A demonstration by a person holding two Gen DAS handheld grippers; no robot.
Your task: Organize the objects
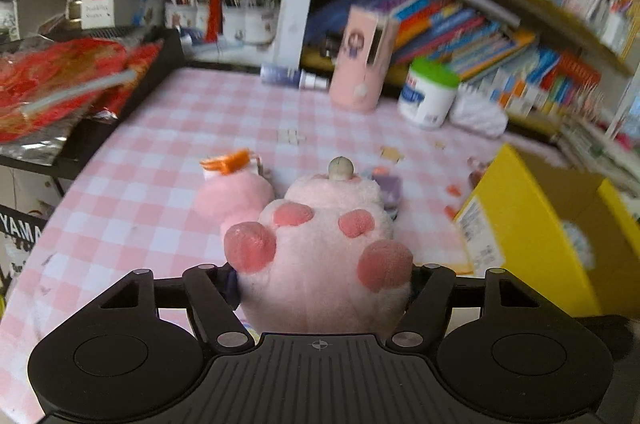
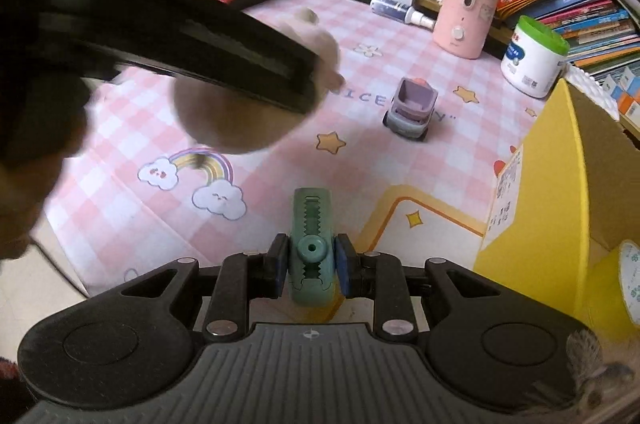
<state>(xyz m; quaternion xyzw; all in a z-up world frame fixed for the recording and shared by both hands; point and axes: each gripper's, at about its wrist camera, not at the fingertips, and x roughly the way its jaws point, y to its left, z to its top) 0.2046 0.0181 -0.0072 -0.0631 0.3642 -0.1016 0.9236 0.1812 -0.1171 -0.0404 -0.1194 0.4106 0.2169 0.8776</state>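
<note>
My left gripper is shut on a pink plush paw toy and holds it above the pink checked table mat. In the right wrist view the left gripper shows as a dark blurred bar with the blurred plush toy in it. My right gripper is shut on a green toothed clip, low over the mat near its front edge. A small purple and grey toy truck stands on the mat, also just past the plush in the left wrist view. A yellow cardboard box stands open at the right.
A pink cylinder device, a white tub with a green lid and a spray bottle stand at the mat's far edge. Bookshelves lie behind. A black tray of red packets sits left. A tape roll lies in the box.
</note>
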